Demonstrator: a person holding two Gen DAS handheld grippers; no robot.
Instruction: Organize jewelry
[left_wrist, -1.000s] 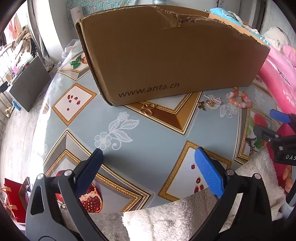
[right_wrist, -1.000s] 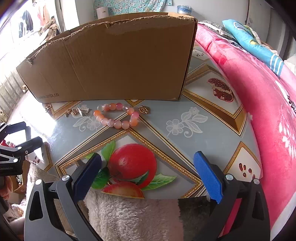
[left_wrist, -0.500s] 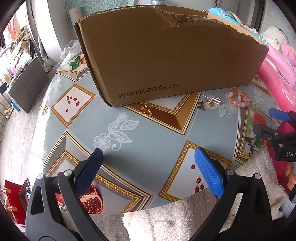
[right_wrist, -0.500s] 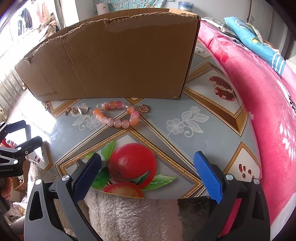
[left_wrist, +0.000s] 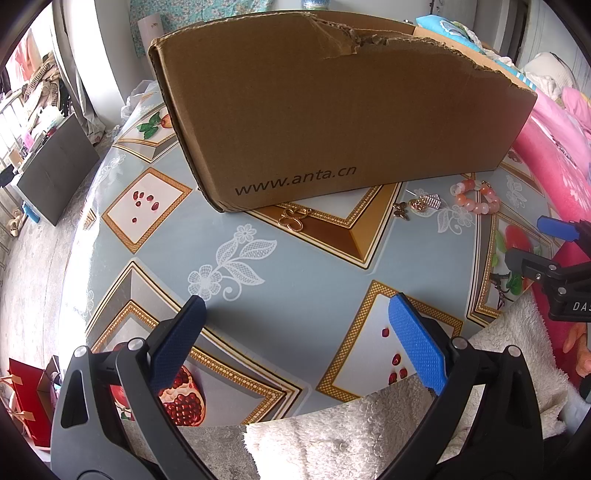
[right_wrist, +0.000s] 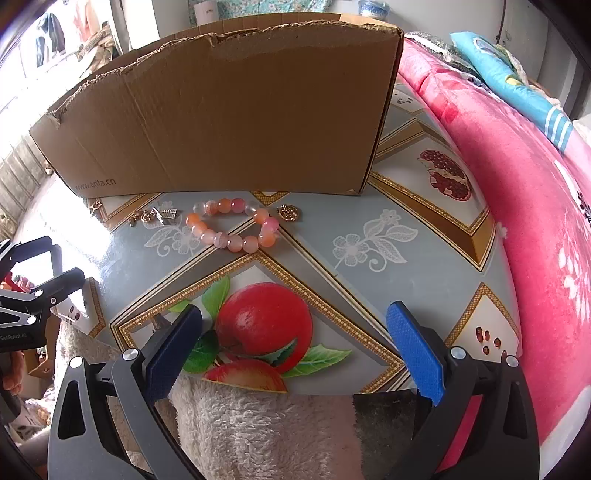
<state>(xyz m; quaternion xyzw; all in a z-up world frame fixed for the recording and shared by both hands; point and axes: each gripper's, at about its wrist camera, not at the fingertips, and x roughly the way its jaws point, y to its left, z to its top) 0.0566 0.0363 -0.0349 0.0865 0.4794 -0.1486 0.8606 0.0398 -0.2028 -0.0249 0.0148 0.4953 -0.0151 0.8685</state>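
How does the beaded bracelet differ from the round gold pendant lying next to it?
The beaded bracelet is a loop of round pink, orange and clear beads; the round gold pendant is a single flat metal disc. The bracelet is clearly larger. The bracelet sits further from the cardboard box than the pendant. Both lie loose on the tablecloth, untouched by either tongs.

Matt corrugated cardboard box (left_wrist: 332, 122), glossy patterned tablecloth (left_wrist: 295, 266), translucent glassy bead bracelet (right_wrist: 232, 225), fluffy white fleece (right_wrist: 266, 428).

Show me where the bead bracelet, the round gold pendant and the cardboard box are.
bead bracelet (right_wrist: 236, 242): right wrist view, on a near bead.
round gold pendant (right_wrist: 289, 212): right wrist view, on its middle.
cardboard box (left_wrist: 332, 122): left wrist view, on its front wall.
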